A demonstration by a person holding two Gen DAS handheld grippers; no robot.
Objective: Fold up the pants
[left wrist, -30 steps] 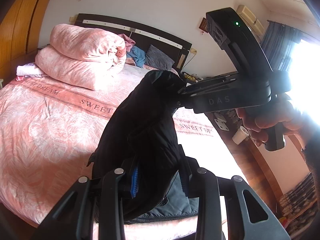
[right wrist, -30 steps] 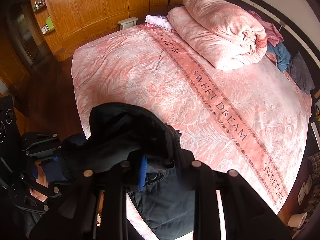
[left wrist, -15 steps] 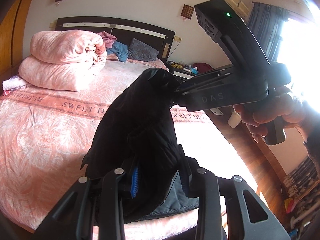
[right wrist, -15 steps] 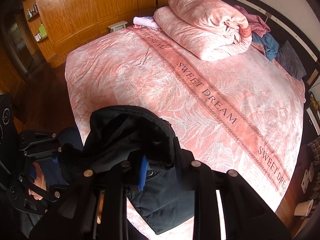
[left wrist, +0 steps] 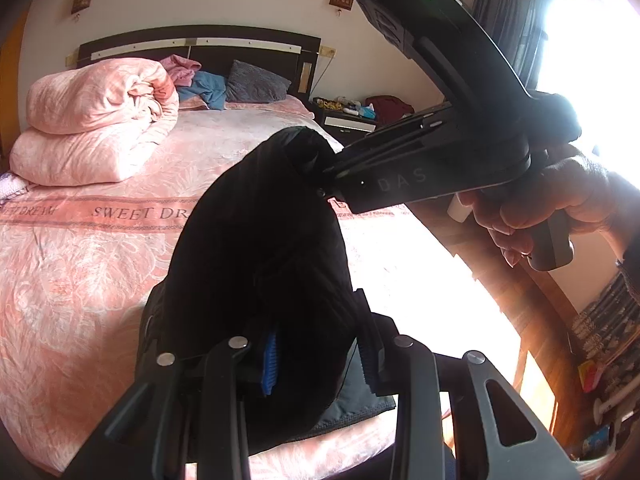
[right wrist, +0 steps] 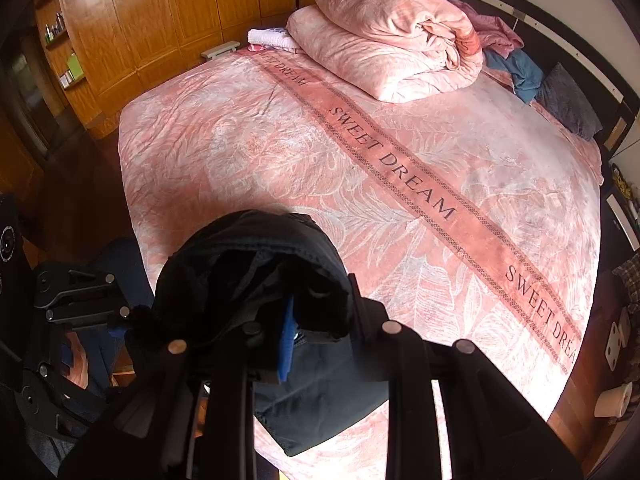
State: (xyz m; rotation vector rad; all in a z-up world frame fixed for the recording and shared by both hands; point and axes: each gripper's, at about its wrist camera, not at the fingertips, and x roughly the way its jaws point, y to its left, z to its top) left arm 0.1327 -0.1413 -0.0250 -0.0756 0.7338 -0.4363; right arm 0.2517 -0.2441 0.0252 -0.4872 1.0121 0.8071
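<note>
Black fabric pants (left wrist: 256, 248) bunched, lifted over pink patterned bed (right wrist: 280, 152); left gripper (left wrist: 320, 356) and right gripper (right wrist: 320, 320) both clenched on cloth, right at 1 o'clock from left; loose length hangs toward 6 o'clock.

The pants (left wrist: 256, 248) I'm holding are black, bunched into a thick dark hump that rises between my two grips, one pinch near me and the other at the far right end of the bundle. From above, the pants (right wrist: 256, 264) show a rumpled fold on top, and a flat dark grey-blue panel hangs below, draping over the near edge of the pink bed.
</note>
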